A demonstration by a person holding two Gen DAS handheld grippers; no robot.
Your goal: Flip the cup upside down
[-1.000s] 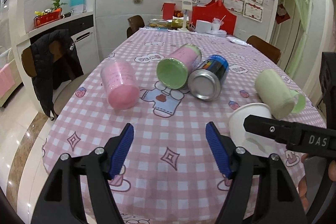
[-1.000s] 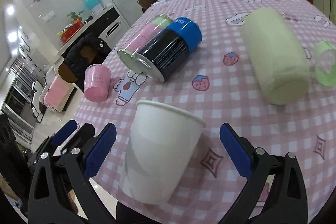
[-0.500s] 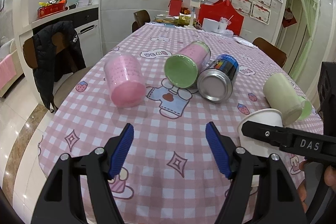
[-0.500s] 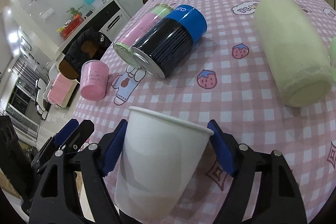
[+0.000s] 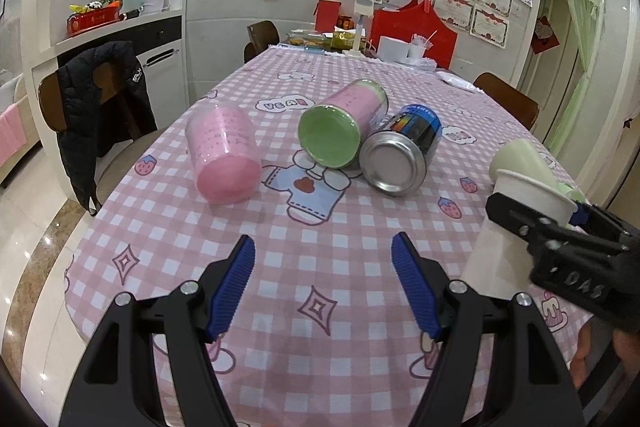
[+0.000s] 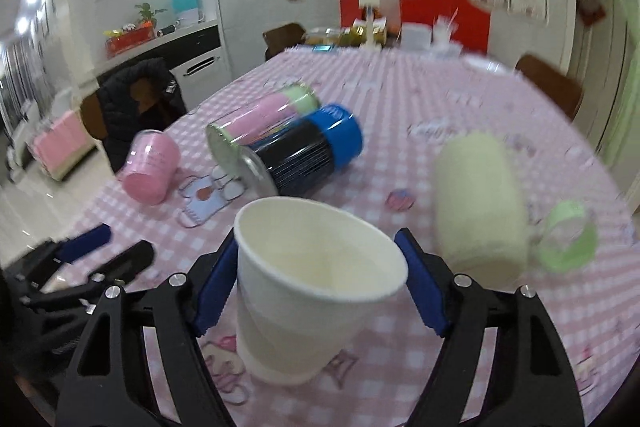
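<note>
A white paper cup stands mouth up between the blue pads of my right gripper, which is shut on it near the rim and holds it above the pink checked tablecloth. In the left wrist view the cup shows at the right with the right gripper clamped on it. My left gripper is open and empty over the near part of the table.
A pink cup, a green-lidded pink canister, a blue-and-black metal can and a pale green cup lie on their sides mid-table. A green ring lid lies far right. A chair with a black jacket stands left.
My right gripper has closed on the white cup and lifted it, tilting its mouth towards the camera. My left gripper has stayed open and drawn back slightly.
</note>
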